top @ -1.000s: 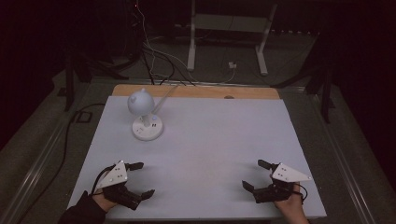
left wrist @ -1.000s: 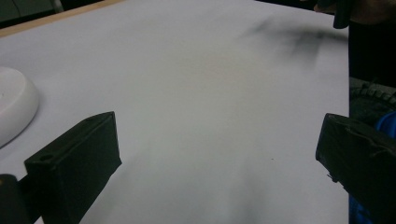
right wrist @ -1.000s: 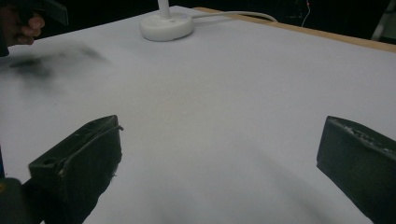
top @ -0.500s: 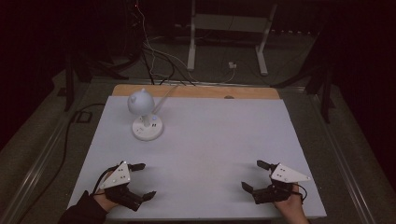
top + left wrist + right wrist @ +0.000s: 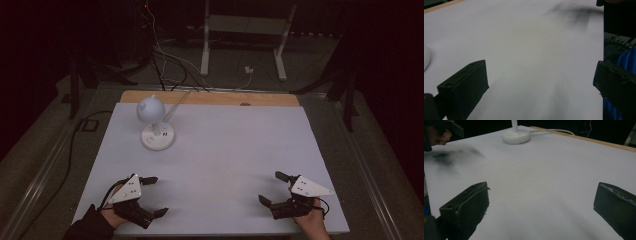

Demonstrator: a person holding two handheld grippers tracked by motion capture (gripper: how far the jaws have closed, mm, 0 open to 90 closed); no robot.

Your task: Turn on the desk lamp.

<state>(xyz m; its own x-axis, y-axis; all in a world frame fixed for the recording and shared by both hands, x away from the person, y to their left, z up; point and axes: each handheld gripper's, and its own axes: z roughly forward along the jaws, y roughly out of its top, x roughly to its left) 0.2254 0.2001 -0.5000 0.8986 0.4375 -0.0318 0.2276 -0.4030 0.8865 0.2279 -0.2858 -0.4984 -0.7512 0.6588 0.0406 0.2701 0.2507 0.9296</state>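
Observation:
My left gripper [image 5: 158, 195] rests low over the near left of the white table top [image 5: 225, 150], jaws wide apart with nothing between them. My right gripper [image 5: 269, 187] sits at the near right, open and empty too. A small white desk lamp [image 5: 157, 136] with a round head [image 5: 150, 109] stands at the far left of the table. In the left gripper view the left gripper [image 5: 540, 82] frames bare white surface. In the right gripper view the right gripper [image 5: 541, 200] points toward the lamp base [image 5: 516, 137], with the other hand [image 5: 439, 133] at the upper left.
The lamp's white cable [image 5: 175, 102] runs off the far edge, over a wooden strip [image 5: 215, 98]. Black cables [image 5: 160, 60] and a white stand's legs [image 5: 280, 55] lie on the dark floor behind. Something blue [image 5: 624, 60] shows past the table edge in the left gripper view.

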